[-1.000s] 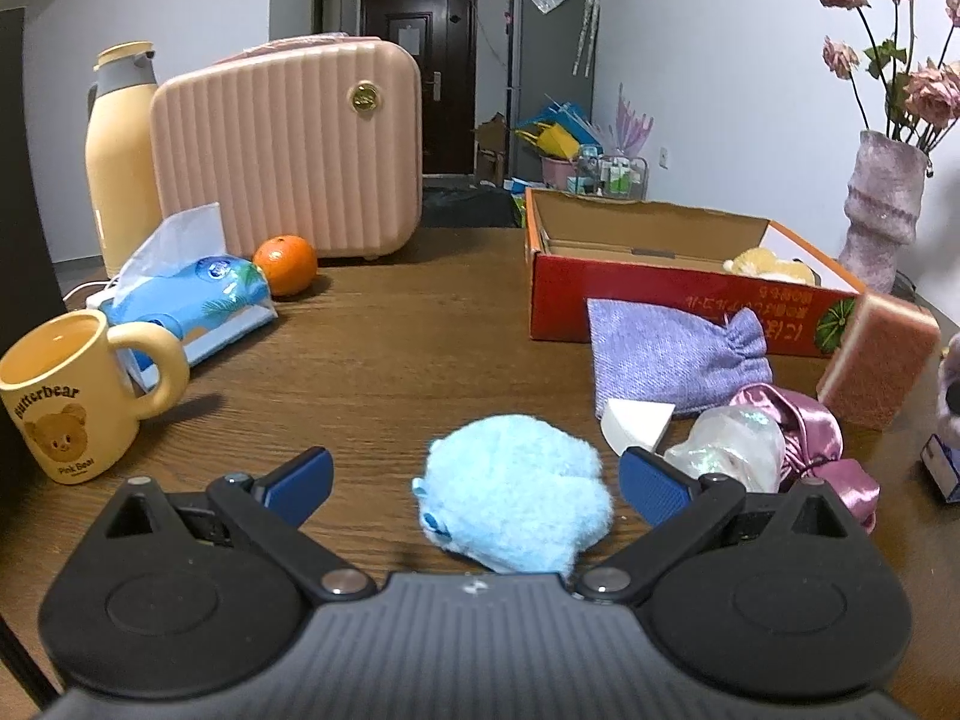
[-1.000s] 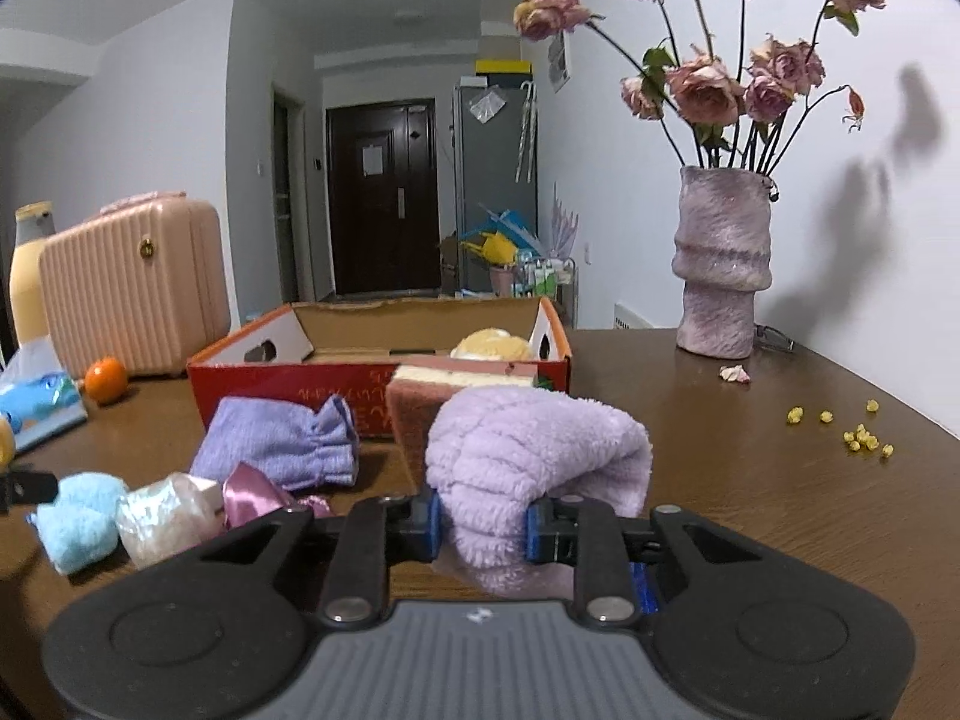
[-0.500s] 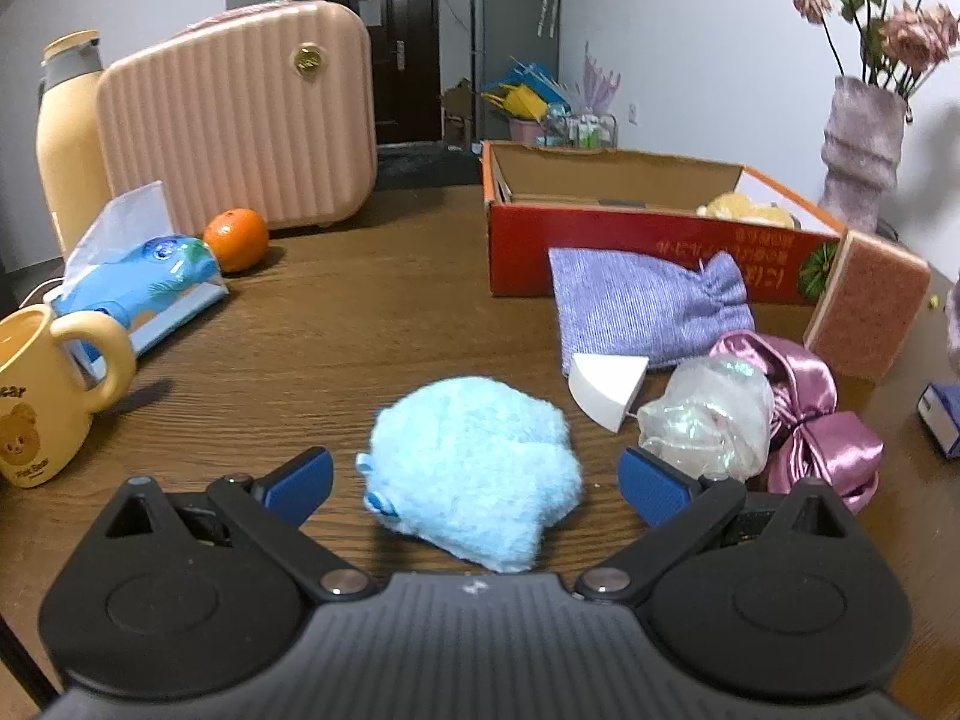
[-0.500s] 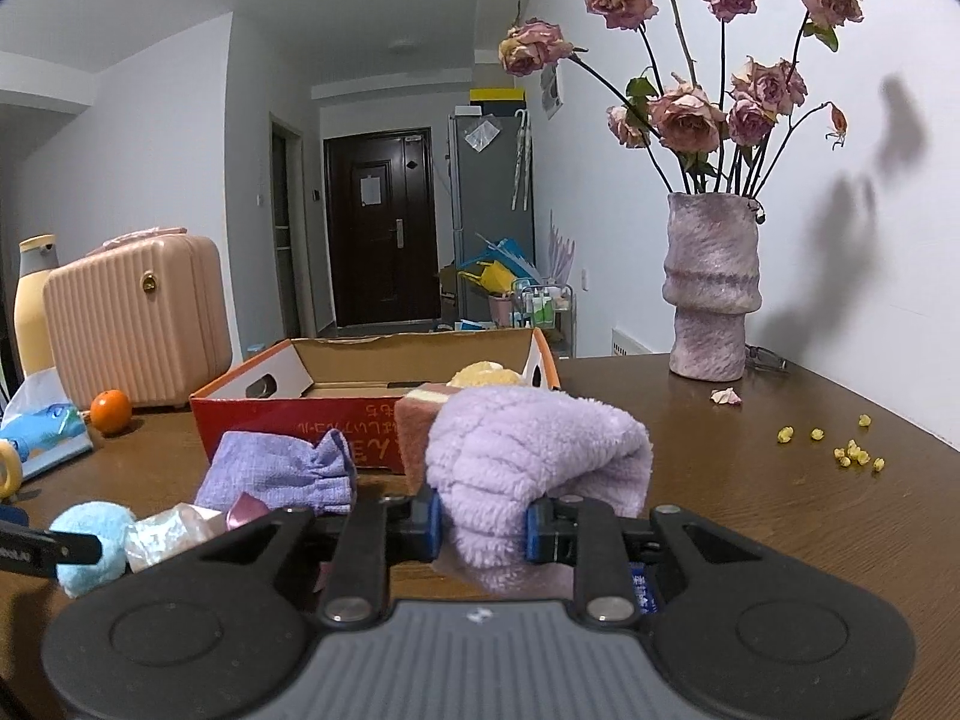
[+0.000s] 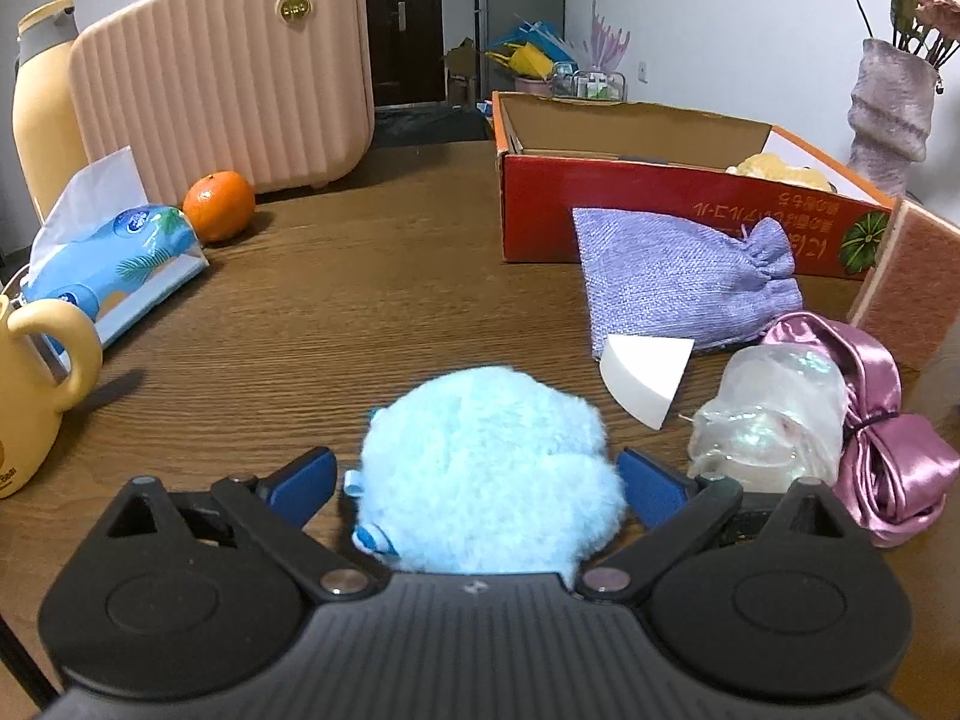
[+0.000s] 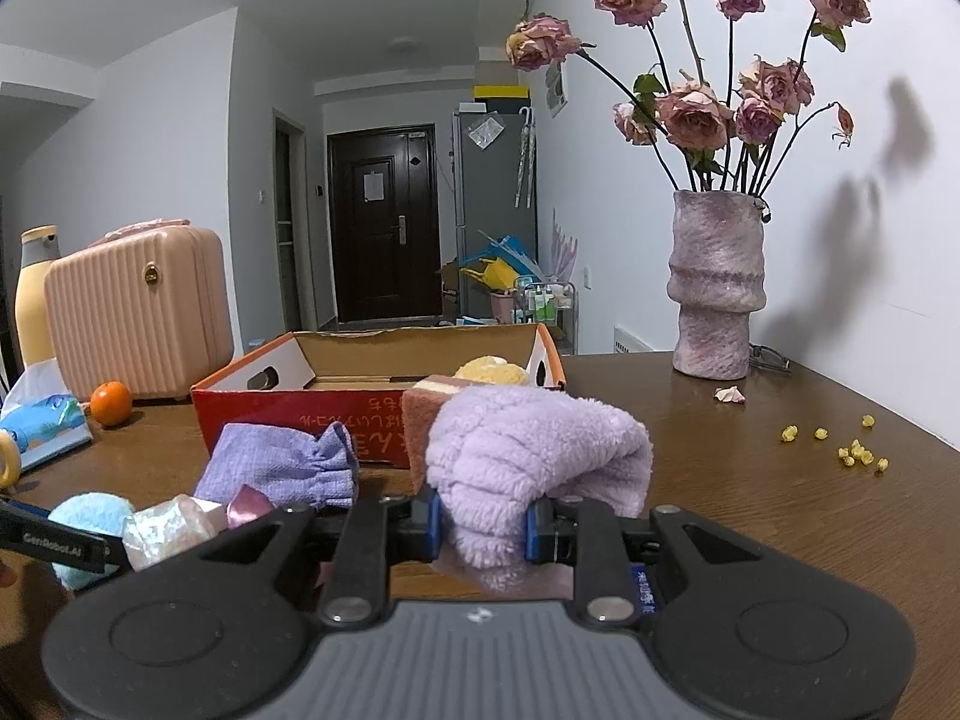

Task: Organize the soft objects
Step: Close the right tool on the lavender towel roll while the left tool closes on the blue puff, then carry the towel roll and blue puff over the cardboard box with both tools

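My left gripper [image 5: 477, 483] is open, its blue pads on either side of a fluffy light-blue mitt [image 5: 489, 471] that lies on the wooden table [image 5: 360, 312]. My right gripper [image 6: 480, 525] is shut on a fluffy lilac cloth [image 6: 534, 456], held above the table. The red cardboard box [image 5: 660, 204] stands open behind, with a yellow soft thing [image 5: 780, 171] inside. A purple drawstring pouch [image 5: 678, 282], a white wedge sponge [image 5: 645, 375], a clear iridescent bundle [image 5: 774, 420] and a pink satin bow [image 5: 888, 438] lie in front of the box. The mitt also shows in the right wrist view [image 6: 90, 522].
A pink sponge block [image 5: 912, 282] leans at the box's right end. A pink suitcase [image 5: 222, 72], an orange [image 5: 219, 206], a tissue pack [image 5: 108, 258], a yellow mug [image 5: 36, 396] and a yellow bottle [image 5: 42, 102] stand at left. A flower vase [image 6: 717, 282] stands at right.
My left gripper has moved forward and down, so the blue mitt now sits between its open fingers. My right gripper has risen slightly, still holding the lilac cloth.
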{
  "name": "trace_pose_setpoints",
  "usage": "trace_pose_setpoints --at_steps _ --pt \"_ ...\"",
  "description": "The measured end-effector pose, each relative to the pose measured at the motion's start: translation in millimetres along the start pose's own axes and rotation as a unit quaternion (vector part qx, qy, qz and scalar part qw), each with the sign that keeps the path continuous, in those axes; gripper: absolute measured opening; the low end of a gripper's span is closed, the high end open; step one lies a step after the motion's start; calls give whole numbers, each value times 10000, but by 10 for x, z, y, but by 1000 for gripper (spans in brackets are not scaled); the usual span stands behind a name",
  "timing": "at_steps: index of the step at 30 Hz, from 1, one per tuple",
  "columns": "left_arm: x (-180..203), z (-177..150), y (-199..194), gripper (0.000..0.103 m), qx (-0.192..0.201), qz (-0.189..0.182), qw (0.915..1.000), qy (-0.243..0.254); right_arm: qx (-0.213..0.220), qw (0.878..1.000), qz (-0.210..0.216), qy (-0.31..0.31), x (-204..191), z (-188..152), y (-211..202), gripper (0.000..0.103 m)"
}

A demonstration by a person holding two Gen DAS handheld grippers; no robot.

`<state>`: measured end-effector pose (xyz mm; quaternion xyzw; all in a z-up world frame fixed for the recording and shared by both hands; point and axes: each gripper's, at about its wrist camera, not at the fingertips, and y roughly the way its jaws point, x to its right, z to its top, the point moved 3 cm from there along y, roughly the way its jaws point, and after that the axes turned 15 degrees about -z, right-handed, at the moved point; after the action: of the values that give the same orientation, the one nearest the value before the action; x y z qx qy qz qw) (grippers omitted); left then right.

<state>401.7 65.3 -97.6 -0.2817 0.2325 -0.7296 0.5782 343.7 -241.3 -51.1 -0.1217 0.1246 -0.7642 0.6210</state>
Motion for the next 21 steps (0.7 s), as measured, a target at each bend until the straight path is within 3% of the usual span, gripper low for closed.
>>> trace_pose_setpoints --at_steps 6,21 --pt "-12 -13 14 79 -38 -94 9999 -49 -19 10000 19 -25 -12 -5 8 23" --pt "10 -7 -81 77 184 19 9998 0 38 10000 90 -3 -6 -3 -24 23"
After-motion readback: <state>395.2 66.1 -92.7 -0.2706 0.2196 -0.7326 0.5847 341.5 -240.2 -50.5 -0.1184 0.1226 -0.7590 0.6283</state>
